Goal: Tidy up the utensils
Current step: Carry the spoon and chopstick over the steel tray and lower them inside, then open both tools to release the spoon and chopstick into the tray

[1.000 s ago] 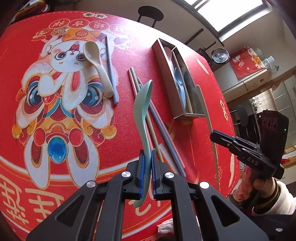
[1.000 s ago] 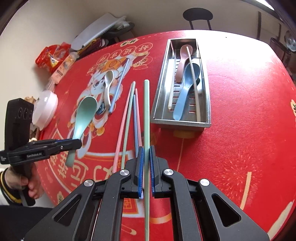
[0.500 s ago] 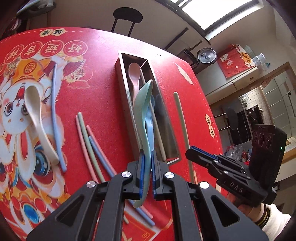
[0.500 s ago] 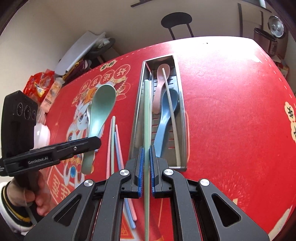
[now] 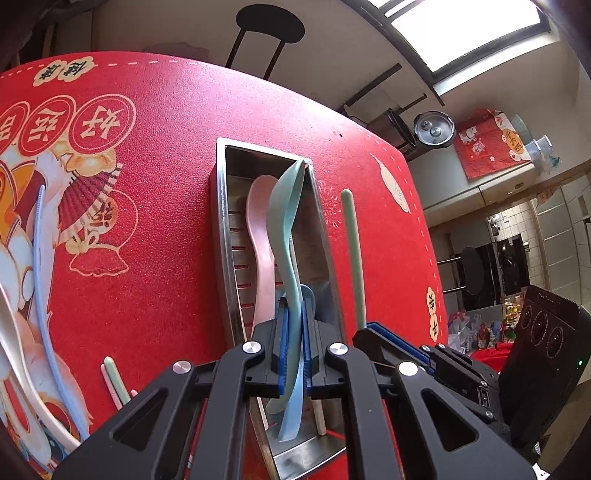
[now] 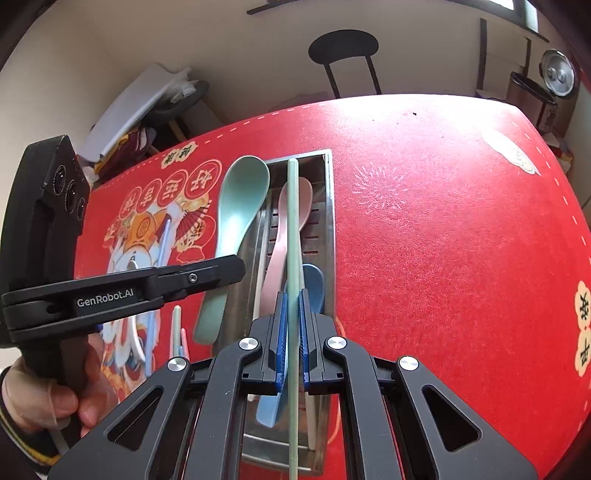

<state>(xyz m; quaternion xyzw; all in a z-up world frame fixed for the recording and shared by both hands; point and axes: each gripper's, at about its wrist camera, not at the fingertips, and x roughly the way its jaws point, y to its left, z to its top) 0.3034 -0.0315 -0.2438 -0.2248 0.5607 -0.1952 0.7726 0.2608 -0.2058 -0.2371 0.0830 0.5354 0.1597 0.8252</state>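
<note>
My left gripper (image 5: pixel 293 314) is shut on the handle of a pale green spoon (image 5: pixel 286 214), whose bowl points away over a steel tray (image 5: pixel 221 229). In the tray lie a pink spoon (image 5: pixel 258 229), a blue spoon (image 6: pixel 314 284) and a cream chopstick. My right gripper (image 6: pixel 292 306) is shut on a pale green chopstick (image 6: pixel 293 221), held lengthwise in line with the tray (image 6: pixel 328 221). In the right wrist view the left gripper (image 6: pixel 236 269) and its green spoon (image 6: pixel 240 206) hang by the tray's left rim. In the left wrist view the right gripper (image 5: pixel 364 330) holds the chopstick (image 5: pixel 352 240) just right of the tray.
Left of the tray, loose chopsticks (image 5: pixel 110 373), a light blue chopstick (image 5: pixel 40 277) and a white spoon (image 5: pixel 14 350) lie on the red mat (image 5: pixel 166 184). A black chair (image 5: pixel 269 26) stands beyond the far table edge. A person's hand (image 6: pixel 44 398) grips the left gripper's handle.
Both grippers have travelled from over the printed figure and the loose chopsticks to the steel tray, each still shut on its utensil. The tray now fills the middle of both views.
</note>
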